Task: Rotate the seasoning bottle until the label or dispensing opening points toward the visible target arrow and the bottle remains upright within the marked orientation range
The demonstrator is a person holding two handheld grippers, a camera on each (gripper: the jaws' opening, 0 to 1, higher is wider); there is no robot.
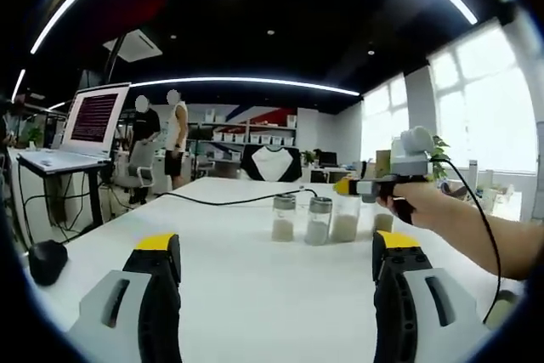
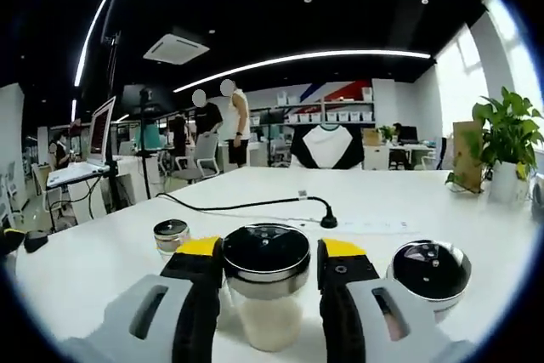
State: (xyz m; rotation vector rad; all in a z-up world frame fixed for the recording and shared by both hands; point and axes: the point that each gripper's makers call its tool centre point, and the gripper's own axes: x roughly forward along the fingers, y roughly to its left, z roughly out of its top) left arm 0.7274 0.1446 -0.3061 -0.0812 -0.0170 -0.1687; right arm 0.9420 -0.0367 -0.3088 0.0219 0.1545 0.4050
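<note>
My right gripper (image 2: 265, 271) has its jaws on both sides of the seasoning bottle (image 2: 266, 295), which stands upright mid-table (image 2: 408, 201); whether they clamp it or just bracket it, I cannot tell. My left gripper (image 1: 276, 265) hangs back nearer the front edge, jaws wide apart on nothing. Twisting risks tipping the bottle or knocking the jar (image 2: 432, 271) just beside it. I can make out no target arrow, label or opening; the steel lid covers the top.
</note>
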